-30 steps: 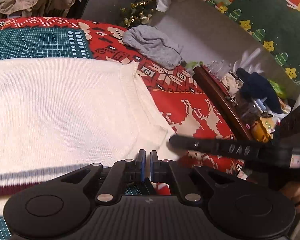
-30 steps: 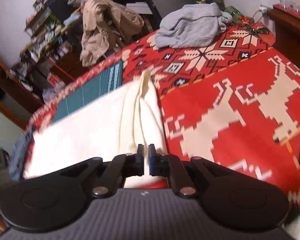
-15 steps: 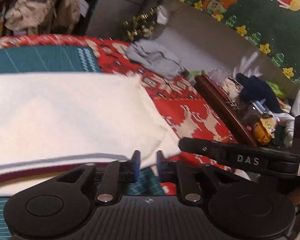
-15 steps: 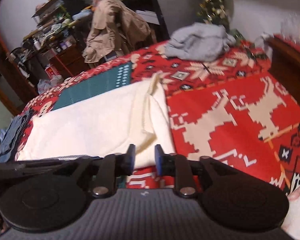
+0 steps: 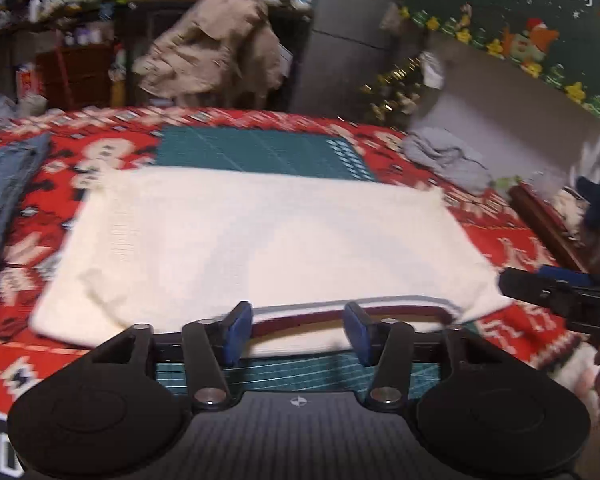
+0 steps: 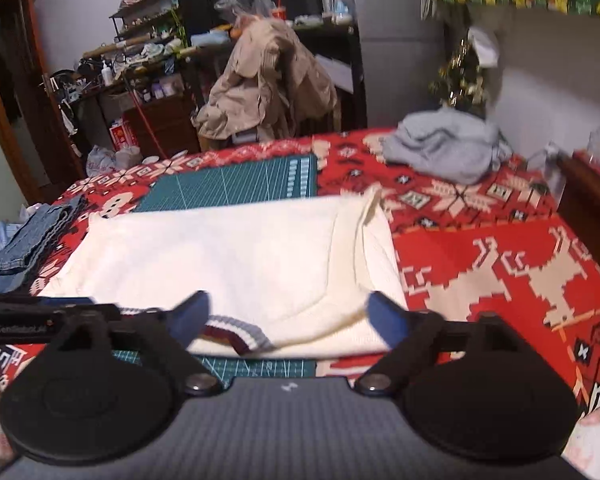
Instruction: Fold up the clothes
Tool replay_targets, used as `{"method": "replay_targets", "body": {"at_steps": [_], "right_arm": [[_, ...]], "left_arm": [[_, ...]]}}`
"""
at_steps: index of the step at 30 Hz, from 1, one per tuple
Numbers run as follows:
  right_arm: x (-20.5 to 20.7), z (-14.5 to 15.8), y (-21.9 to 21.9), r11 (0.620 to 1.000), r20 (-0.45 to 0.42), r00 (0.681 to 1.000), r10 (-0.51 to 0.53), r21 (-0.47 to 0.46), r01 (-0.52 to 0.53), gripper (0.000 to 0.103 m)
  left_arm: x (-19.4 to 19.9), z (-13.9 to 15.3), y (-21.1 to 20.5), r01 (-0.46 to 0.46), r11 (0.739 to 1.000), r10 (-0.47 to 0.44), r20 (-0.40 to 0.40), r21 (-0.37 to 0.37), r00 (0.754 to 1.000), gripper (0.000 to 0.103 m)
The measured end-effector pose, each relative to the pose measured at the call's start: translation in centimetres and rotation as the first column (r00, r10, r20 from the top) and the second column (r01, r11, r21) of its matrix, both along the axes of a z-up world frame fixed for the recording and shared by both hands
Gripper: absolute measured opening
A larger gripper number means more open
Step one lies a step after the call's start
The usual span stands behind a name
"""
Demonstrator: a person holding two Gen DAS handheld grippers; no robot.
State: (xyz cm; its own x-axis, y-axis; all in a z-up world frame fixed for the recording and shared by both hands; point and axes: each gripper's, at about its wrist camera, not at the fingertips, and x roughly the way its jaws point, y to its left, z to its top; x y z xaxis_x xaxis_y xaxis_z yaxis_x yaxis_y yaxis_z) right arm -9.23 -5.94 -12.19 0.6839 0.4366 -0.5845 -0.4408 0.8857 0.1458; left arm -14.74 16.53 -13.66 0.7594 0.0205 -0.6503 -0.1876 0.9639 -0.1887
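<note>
Cream knit, folded into a broad rectangle, is what fills both views: the sweater (image 5: 268,240) is laid flat on a green cutting mat (image 5: 260,152), which is spread over a red patterned cloth (image 6: 500,264) covering the worktop. Its striped hem (image 5: 340,312), maroon and grey, is turned toward the cameras along the near edge.

The left tongs (image 5: 298,334) are seen held above that hem, with the blue pads (image 5: 236,330) set wide apart; the jaws have just been opening, and nothing is gripped between them. The right tongs (image 6: 288,316) are likewise spread very wide, their jaws also just opened, with the near right corner of the sweater lying below and free of the pads (image 6: 388,320).

A crumpled grey garment (image 6: 444,148) is left at the far right of the cloth, well apart from the sweater, and folded denim (image 6: 32,240) is placed at the left edge. A beige jacket (image 6: 268,80) is draped over a chair beyond the worktop.
</note>
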Motion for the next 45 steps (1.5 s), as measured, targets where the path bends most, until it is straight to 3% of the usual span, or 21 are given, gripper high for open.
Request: {"method": "replay_targets", "body": {"at_steps": [1,4,10,14,21,26,36,38,39,40,42,44,45], "right_arm": [[-0.3,0.0,0.2,1.0,0.011,1.0,-0.005,-0.007,0.005,0.102],[-0.8,-0.5,0.8,0.999,0.029,1.0,-0.009,-0.035,0.01,0.102],[-1.4,-2.3,1.8,0.998,0.041,0.998,-0.045,-0.05,0.047,0.102],[-1.0,-4.0,2.7,0.996,-0.002,0.999,-0.035,-0.082,0.035,0.102],[-0.6,-5.9,4.0,0.994,-0.068,0.998,-0.004,-0.109,-0.004,0.102],[-0.1,-6.6,4.2,0.992,-0.107,0.994,-0.011,-0.129,-0.003,0.102],[0.0,-6.8,4.8,0.985,-0.097,0.995,-0.017,-0.171,0.0,0.102],[0.0,-6.8,4.8,0.985,-0.1,0.995,-0.017,-0.172,0.0,0.102],[0.1,-6.7,4.8,0.985,-0.103,0.995,-0.018,-0.172,0.0,0.102],[0.1,-6.7,4.7,0.985,-0.107,0.994,-0.02,-0.17,0.001,0.102],[0.0,-6.3,4.3,0.988,-0.105,0.994,-0.029,-0.153,0.013,0.094],[-0.2,-5.5,3.7,0.993,-0.094,0.995,-0.03,-0.114,0.02,0.076],[-0.3,-5.0,3.5,0.995,-0.081,0.996,-0.03,-0.099,0.022,0.072]], "left_arm": [[-0.4,0.0,0.1,-0.013,1.0,0.012,0.013,0.019,1.0,0.074],[-1.2,-0.1,0.0,-0.03,0.996,0.027,0.045,0.082,0.999,0.083],[-1.6,-1.8,0.3,-0.035,0.995,0.035,0.003,0.094,0.999,0.084],[-1.4,-3.0,0.7,-0.052,0.995,0.057,-0.056,0.084,0.997,0.085],[-1.1,-3.5,0.1,-0.028,0.993,0.039,-0.087,0.117,0.995,0.102],[-0.9,-4.0,-1.0,-0.012,0.982,0.032,-0.104,0.19,0.994,0.103],[-1.0,-4.1,-1.3,-0.049,0.98,0.066,-0.081,0.194,0.995,0.103],[-1.0,-3.9,-1.2,-0.053,0.981,0.069,-0.079,0.189,0.995,0.1],[-1.2,-3.7,-1.1,-0.06,0.982,0.074,-0.07,0.181,0.995,0.089],[-1.6,-3.4,-0.9,-0.076,0.983,0.085,-0.047,0.166,0.995,0.068],[-2.4,-2.7,-0.5,-0.104,0.985,0.105,0.001,0.135,0.994,0.055],[-2.7,-1.9,-0.3,-0.111,0.986,0.106,0.045,0.121,0.993,0.055],[-2.8,-1.5,-0.2,-0.111,0.987,0.105,0.062,0.118,0.993,0.053]]}}
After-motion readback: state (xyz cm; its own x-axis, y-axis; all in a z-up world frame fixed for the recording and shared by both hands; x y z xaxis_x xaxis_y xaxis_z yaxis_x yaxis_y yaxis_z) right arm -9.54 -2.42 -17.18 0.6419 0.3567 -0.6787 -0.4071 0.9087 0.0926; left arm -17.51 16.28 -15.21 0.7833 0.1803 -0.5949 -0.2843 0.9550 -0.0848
